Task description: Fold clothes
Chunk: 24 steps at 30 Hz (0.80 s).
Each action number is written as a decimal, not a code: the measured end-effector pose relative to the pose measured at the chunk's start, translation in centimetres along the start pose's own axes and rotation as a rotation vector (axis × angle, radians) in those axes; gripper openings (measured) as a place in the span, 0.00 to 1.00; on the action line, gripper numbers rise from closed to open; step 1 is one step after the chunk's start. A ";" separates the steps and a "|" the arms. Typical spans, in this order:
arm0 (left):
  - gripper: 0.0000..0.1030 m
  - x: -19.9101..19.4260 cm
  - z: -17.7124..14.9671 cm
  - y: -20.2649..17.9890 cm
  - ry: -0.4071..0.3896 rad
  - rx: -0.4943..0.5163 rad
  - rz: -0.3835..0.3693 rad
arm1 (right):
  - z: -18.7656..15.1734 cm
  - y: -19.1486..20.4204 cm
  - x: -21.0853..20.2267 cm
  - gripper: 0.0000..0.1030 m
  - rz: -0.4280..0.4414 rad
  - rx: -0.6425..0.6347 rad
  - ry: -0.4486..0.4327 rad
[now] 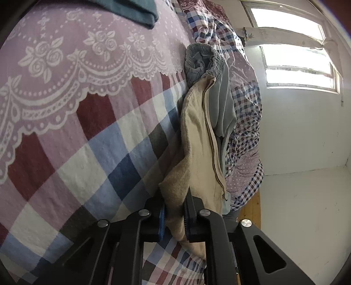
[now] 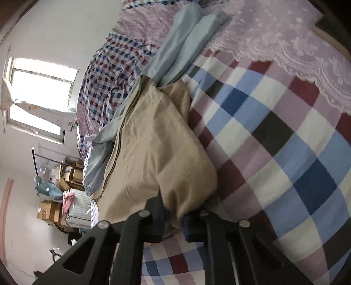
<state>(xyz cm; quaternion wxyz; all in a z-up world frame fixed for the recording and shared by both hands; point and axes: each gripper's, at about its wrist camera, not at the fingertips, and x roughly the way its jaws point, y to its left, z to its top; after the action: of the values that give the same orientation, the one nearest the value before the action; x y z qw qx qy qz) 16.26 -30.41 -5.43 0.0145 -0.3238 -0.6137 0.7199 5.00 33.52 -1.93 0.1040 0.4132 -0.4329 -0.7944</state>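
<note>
Left wrist view shows our left gripper clamped on the near edge of the beige garment, its blue pads pressing the cloth from both sides. Right wrist view has our right gripper pinching another part of that edge, the fabric bunched between its closed fingers.

The beige garment stretches straight ahead of both grippers across the checked bedspread, with a grey garment lying under and beyond it; its elastic waistband sits at the far end in the left view.

We judge the fold barely begun: both edges are gripped, yet nothing is doubled over. A dark teal garment, far ahead and left of the left gripper, looks already folded.

We can read no brands, labels or writing anywhere.
</note>
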 end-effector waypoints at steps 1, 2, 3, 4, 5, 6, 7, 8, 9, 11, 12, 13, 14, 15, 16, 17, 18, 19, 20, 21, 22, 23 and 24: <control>0.10 -0.1 0.0 0.0 -0.002 -0.001 -0.003 | -0.1 0.2 -0.4 0.07 -0.001 -0.013 -0.011; 0.10 -0.4 0.0 0.0 -0.006 -0.004 -0.013 | -0.1 0.3 -0.8 0.07 0.001 -0.017 -0.020; 0.09 -0.6 -0.1 0.0 -0.010 -0.005 -0.021 | -0.2 0.4 -1.2 0.06 0.005 -0.021 -0.026; 0.09 -0.9 -0.1 -0.1 -0.013 0.001 -0.030 | -0.2 0.4 -1.6 0.06 0.008 -0.025 -0.032; 0.08 -1.1 -0.2 -0.4 -0.017 0.011 -0.035 | -0.3 0.4 -1.9 0.06 0.007 -0.028 -0.037; 0.08 -1.3 -0.3 -0.7 -0.021 0.022 -0.036 | -0.5 0.5 -2.2 0.06 0.004 -0.036 -0.038; 0.08 -1.6 -0.4 -1.0 -0.024 0.035 -0.041 | -0.6 0.6 -2.5 0.06 0.001 -0.046 -0.038; 0.08 -1.9 -0.6 -1.3 -0.025 0.048 -0.047 | -0.7 0.7 -2.9 0.05 -0.002 -0.055 -0.038; 0.07 -2.3 -0.8 -1.5 -0.025 0.057 -0.050 | -0.9 0.8 -3.2 0.05 -0.002 -0.064 -0.038; 0.07 -3.0 -1.0 -1.6 -0.025 0.068 -0.049 | -1.4 1.0 -4.1 0.05 -0.007 -0.083 -0.043; 0.07 -3.3 -1.2 -1.7 -0.025 0.074 -0.049 | -1.8 0.9 -4.6 0.05 -0.009 -0.086 -0.048; 0.07 -3.7 -1.3 -1.8 -0.025 0.079 -0.049 | -2.2 0.8 -5.4 0.05 -0.007 -0.085 -0.053; 0.07 -4.1 -1.4 -1.9 -0.025 0.085 -0.049 | -2.6 0.7 -6.0 0.05 -0.004 -0.085 -0.054; 0.07 -4.5 -1.5 -1.9 -0.028 0.089 -0.050 | -3.0 0.6 -6.6 0.05 -0.005 -0.086 -0.059; 0.06 -5.0 -1.7 -2.0 -0.029 0.094 -0.057 | -3.5 0.6 -7.5 0.05 -0.003 -0.088 -0.065; 0.06 -5.4 -2.0 -2.1 -0.029 0.097 -0.062 | -3.9 0.5 -8.2 0.05 -0.001 -0.087 -0.069; 0.06 -5.9 -2.4 -2.0 -0.027 0.095 -0.067 | -4.3 0.5 -8.8 0.05 0.001 -0.085 -0.072; 0.06 -6.4 -2.8 -1.8 -0.024 0.091 -0.074 | -4.7 0.5 -9.6 0.05 0.004 -0.082 -0.076; 0.06 -6.9 -3.2 -1.7 -0.022 0.087 -0.081 | -5.2 0.4 -10.4 0.05 0.008 -0.077 -0.080; 0.06 -7.5 -3.7 -1.6 -0.020 0.083 -0.087 | -5.6 0.4 -11.2 0.05 0.011 -0.073 -0.084; 0.06 -8.0 -4.2 -1.4 -0.019 0.079 -0.094 | -6.2 0.3 -12.4 0.05 0.019 -0.069 -0.088; 0.06 -8.7 -4.7 -1.4 -0.018 0.081 -0.102 | -6.7 0.3 -13.4 0.05 0.024 -0.069 -0.092; 0.06 -9.4 -5.3 -1.5 -0.019 0.088 -0.110 | -7.2 0.2 -14.3 0.05 0.029 -0.066 -0.096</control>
<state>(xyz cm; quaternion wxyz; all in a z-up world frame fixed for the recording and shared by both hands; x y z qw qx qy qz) 25.69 -29.36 -0.10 0.0625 -0.2818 -0.5987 0.7472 19.45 36.55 4.27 0.1079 0.3647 -0.4170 -0.8255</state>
